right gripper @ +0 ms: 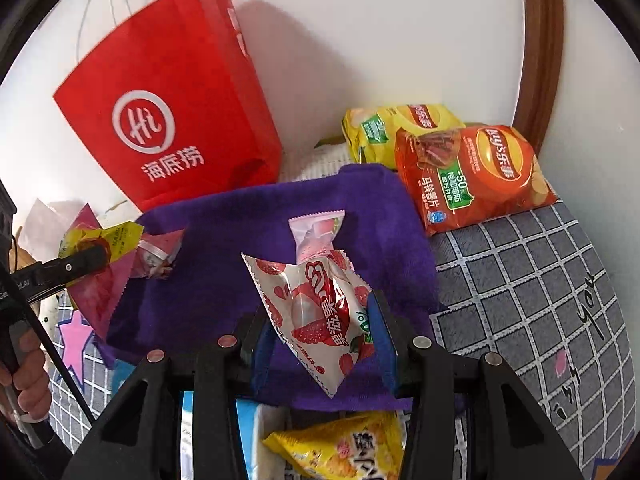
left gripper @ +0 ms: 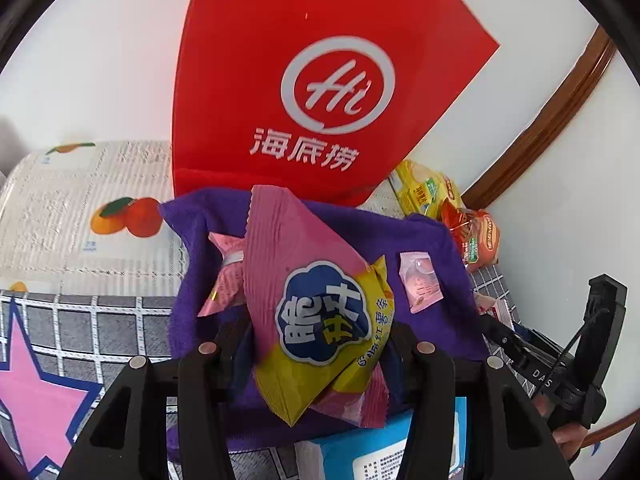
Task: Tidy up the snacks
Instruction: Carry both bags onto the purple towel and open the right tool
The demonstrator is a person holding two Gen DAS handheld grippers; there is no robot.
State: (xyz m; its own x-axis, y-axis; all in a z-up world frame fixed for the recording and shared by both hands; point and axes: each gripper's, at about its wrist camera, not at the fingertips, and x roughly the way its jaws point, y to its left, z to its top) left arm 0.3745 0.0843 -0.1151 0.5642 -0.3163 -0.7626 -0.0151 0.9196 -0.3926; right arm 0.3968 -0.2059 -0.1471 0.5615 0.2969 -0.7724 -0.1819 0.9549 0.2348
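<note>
A pink and yellow snack packet (left gripper: 320, 312) is gripped between the fingers of the left gripper (left gripper: 316, 344) and held above a purple cloth (left gripper: 440, 312). A white strawberry-printed packet (right gripper: 320, 312) is clamped in the right gripper (right gripper: 320, 332) over the same cloth. A small pink sachet (right gripper: 316, 236) lies on the cloth just beyond it. A red paper bag (right gripper: 172, 120) stands at the far left against the wall. Yellow (right gripper: 384, 132) and orange (right gripper: 472, 176) crisp bags lie at the far right. Another yellow packet (right gripper: 340, 448) sits near, below the cloth's edge.
</note>
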